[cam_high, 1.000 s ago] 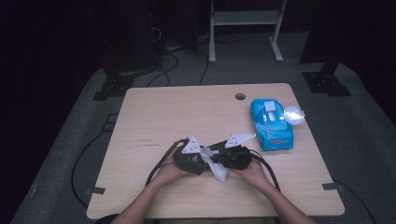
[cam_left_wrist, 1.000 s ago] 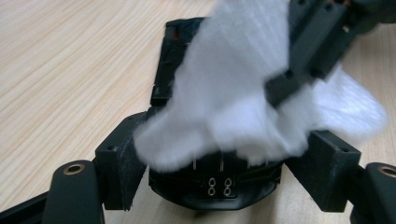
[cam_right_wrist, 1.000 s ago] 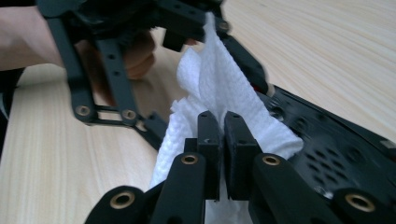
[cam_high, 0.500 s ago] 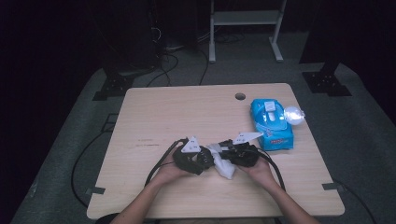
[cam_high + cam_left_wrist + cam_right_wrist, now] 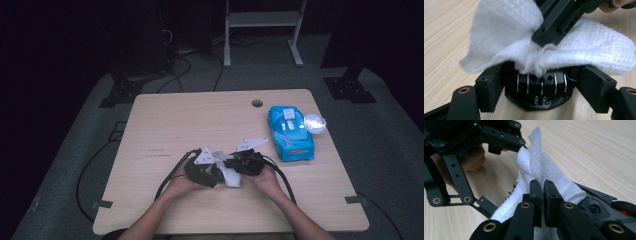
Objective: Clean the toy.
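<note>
My left gripper (image 5: 542, 86) is shut on a black device (image 5: 541, 93) with silver bars, one jaw pressing each side of it. A white wipe (image 5: 579, 50) lies draped over the device's top. My right gripper (image 5: 543, 188) is shut on that wipe (image 5: 536, 167), and its jaws reach the device from the upper right in the left gripper view. In the right gripper view the device (image 5: 599, 206) lies under the wipe, with a red part showing. In the high view the left gripper (image 5: 202, 170) and the right gripper (image 5: 247, 162) meet near the table's front middle, with the wipe (image 5: 231, 177) between them.
A blue pack of wipes (image 5: 290, 132) lies at the table's right, with a clear round object (image 5: 314, 122) against its far right side. There is a cable hole (image 5: 257, 103) near the far edge. Black cables loop from both grippers toward the front edge of the wooden table (image 5: 180, 120).
The right gripper has shifted slightly to the left with the wipe across the device. The left gripper has stayed where it was.
</note>
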